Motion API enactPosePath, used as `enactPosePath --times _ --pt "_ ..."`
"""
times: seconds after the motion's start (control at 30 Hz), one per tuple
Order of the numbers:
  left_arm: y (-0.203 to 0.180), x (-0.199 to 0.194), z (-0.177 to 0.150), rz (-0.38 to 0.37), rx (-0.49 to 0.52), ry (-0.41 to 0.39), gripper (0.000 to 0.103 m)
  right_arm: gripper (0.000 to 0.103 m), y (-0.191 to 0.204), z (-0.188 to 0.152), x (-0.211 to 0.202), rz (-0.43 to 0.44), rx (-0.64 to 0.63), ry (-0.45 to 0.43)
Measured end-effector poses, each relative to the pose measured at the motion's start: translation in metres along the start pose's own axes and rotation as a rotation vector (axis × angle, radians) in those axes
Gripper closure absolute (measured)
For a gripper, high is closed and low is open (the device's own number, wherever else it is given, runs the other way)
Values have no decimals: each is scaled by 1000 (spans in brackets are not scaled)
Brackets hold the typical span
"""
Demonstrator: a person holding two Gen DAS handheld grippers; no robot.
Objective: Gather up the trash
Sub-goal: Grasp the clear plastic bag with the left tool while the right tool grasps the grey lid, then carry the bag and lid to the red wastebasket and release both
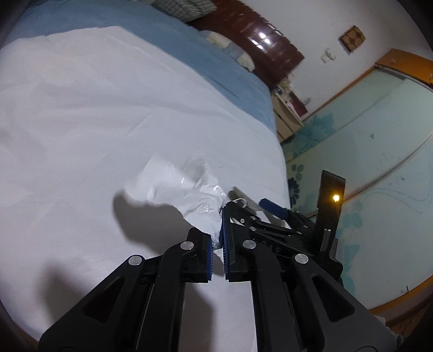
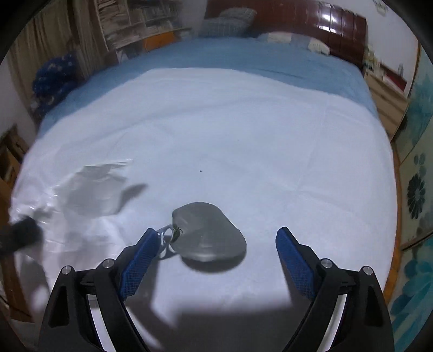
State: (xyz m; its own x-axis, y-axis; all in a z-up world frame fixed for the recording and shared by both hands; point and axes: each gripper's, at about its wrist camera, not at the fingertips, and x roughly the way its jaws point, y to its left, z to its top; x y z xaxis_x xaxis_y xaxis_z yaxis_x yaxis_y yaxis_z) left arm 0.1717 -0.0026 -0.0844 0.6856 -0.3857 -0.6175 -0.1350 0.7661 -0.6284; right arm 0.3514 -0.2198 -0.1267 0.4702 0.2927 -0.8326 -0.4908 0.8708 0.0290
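Clear plastic bag (image 1: 184,195): crumpled, lifted off the white sheet (image 1: 81,121), one gathered corner pinched in the left gripper (image 1: 217,245), jaws together and clamped on the film. The rest of the bag billows ahead of those jaws and to their left, throwing a shadow on the sheet below. No contents visible in it, though the film is too glossy to be sure.

Grey flat piece (image 2: 208,232), rounded, with a small metal ring (image 2: 166,238) at its near-left edge: lies on the sheet between the jaws of the right gripper (image 2: 219,249), just ahead of the pads. Jaws stand wide apart; the left pad (image 2: 140,257) sits by the ring, the right pad well clear. Nothing pressed yet.

Judgement: bag is in hand and ready as the collector; the grey piece reads as the trash in hand next, neither grasped nor bagged. Left: close on it, lift, drop into the bag mouth.

Beyond: blue bedspread (image 2: 243,54), dark headboard (image 2: 311,21), pillows.
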Motion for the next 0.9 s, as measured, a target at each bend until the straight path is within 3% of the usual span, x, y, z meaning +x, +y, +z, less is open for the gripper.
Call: enactPosePath --times 0.1,0.37,0.53,0.67,0.9 --pt "12 -5 2 2 -32 -5 98 40 3 5 4 28 -13 3" --pt "5 -22 -7 14 6 -23 98 42 -7 -10 -31 50 59 -34" --pt "-4 -46 -19 23 48 -52 98 42 -16 -46 -120 65 109 -142" --pt "-32 -68 -32 8 103 -84 98 42 -42 -87 -224 66 153 -269" --pt "-137 -97 -62 -85 267 -140 98 42 -125 -187 -391 28 287 -443"
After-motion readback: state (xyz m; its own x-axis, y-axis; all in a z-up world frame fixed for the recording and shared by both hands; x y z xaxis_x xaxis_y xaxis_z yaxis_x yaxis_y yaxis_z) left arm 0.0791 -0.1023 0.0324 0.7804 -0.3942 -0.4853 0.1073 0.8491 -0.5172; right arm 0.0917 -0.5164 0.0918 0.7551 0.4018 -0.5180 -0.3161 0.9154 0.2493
